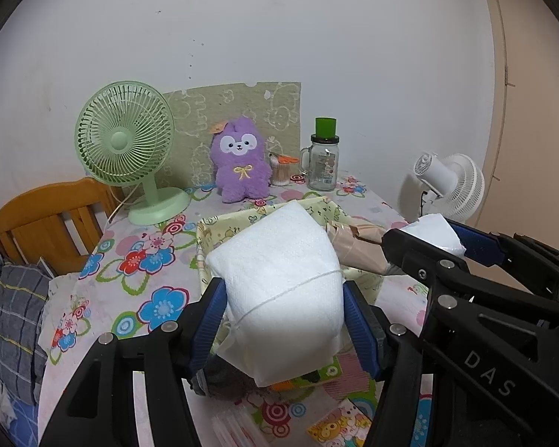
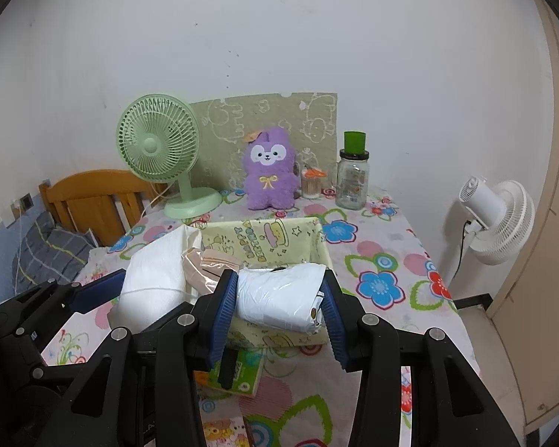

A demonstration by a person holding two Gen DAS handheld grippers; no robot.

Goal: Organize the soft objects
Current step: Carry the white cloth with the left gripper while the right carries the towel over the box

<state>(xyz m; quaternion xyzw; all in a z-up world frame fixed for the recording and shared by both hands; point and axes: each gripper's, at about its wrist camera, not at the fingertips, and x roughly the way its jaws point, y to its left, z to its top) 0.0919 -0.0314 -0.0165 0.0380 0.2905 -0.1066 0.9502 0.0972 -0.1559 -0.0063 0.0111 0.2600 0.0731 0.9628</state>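
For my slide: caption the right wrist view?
Right gripper holds a white plastic-wrapped pack above the yellow fabric basket.

A home bedroom. A wooden bed frame (image 1: 44,219) with checked bedding (image 1: 7,320) stands beside a table under a flowered cloth (image 1: 138,279). At its far edge stand a purple plush toy (image 1: 240,160) and a green desk fan (image 1: 126,141).

My table (image 2: 398,223), under a flowered cloth, carries a green fan (image 2: 160,149), a purple plush (image 2: 268,171), a glass jar (image 2: 352,178) and a yellow fabric basket (image 2: 264,238).

White padded bundle (image 1: 279,283) tied with thread, glossy white packet (image 2: 279,296), above yellow fabric basket (image 2: 264,238)
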